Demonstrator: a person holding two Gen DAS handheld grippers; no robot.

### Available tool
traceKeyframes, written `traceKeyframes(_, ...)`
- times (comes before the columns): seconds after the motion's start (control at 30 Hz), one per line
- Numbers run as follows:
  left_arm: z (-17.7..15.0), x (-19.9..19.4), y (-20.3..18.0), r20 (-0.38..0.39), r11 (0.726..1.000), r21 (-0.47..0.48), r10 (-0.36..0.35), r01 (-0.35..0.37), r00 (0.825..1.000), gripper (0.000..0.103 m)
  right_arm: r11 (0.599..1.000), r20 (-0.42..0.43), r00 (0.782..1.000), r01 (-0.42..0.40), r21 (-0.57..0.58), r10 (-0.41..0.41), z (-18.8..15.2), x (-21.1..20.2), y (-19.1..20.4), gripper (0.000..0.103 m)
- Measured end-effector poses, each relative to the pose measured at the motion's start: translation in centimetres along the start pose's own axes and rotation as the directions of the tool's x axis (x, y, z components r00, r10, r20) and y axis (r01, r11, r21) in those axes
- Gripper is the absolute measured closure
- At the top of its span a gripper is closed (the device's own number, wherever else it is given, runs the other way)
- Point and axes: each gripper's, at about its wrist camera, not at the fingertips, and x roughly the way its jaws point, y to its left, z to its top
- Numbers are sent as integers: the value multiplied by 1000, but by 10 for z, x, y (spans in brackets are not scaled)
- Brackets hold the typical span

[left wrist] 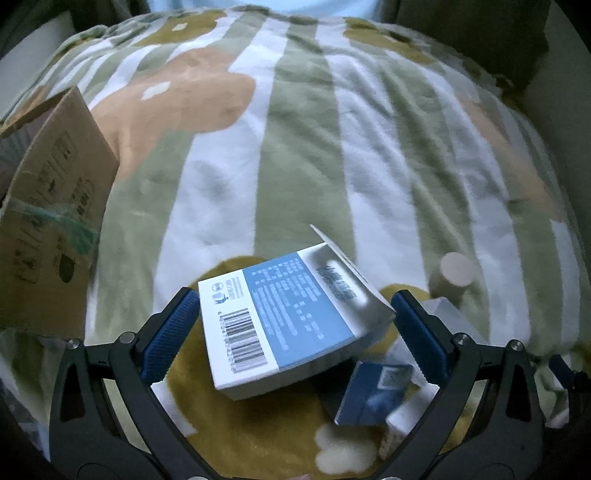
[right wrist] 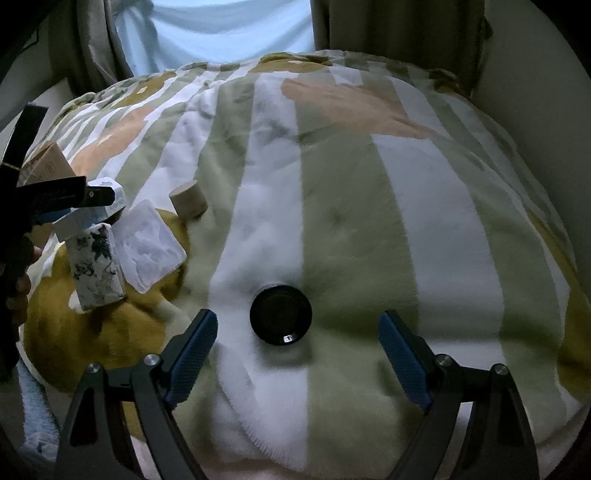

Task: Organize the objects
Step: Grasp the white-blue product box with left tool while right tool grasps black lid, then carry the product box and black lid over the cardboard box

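My left gripper (left wrist: 295, 325) holds a white and blue box (left wrist: 284, 317) with a barcode and an open end flap between its blue pads; both pads touch its sides, above the blanket. Below it lie a dark blue small box (left wrist: 373, 395) and a white box (left wrist: 406, 417). A beige cylinder (left wrist: 456, 273) stands to the right. My right gripper (right wrist: 297, 341) is open and empty, its fingers either side of a black round jar (right wrist: 280, 314) on the blanket. In the right wrist view the left gripper (right wrist: 96, 195) shows at the left, over a patterned box (right wrist: 96, 267), a clear white packet (right wrist: 149, 245) and the beige cylinder (right wrist: 188, 201).
A striped green, white and mustard blanket (left wrist: 303, 147) covers the bed. An open cardboard box (left wrist: 55, 206) stands at the left; it also shows in the right wrist view (right wrist: 46, 164). Curtains and a window (right wrist: 214, 29) are behind the bed.
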Motion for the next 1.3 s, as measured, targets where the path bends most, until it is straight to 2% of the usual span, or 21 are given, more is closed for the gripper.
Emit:
traceKeyframes(0.07,0,10,2,-25,1000,-20,10,-10,1000,0,1000,-5,1000,1,-14,-1,-1,5,2,26)
traceKeyframes(0.13,-1,15,4,-41,999,-49,-2,0,999,0,999,-9,1000,12,-32,-12,-1,10,4,28)
traceKeyframes(0.27,-2,18,7,-46,997,-81,-13,9,999,1,998,-3,999,31,-61,-32,-3,18,7,48)
traceKeyframes(0.4,-1,17,6,-32,998,-66,-12,10,999,3,998,2,1000,-3,-59,3,-2,19,10,67)
traceKeyframes(0.53,2,13,8,-21,999,-52,-11,10,1000,4,996,3,1000,17,-88,-17,-2,19,17,68)
traceKeyframes(0.9,8,-7,14,25,999,-43,-27,28,999,4,998,21,1000,21,-54,-20,5,10,13,69)
traceKeyframes(1.3,14,-46,22,80,997,-31,-69,72,994,4,999,46,999,12,-43,-10,17,-6,19,69)
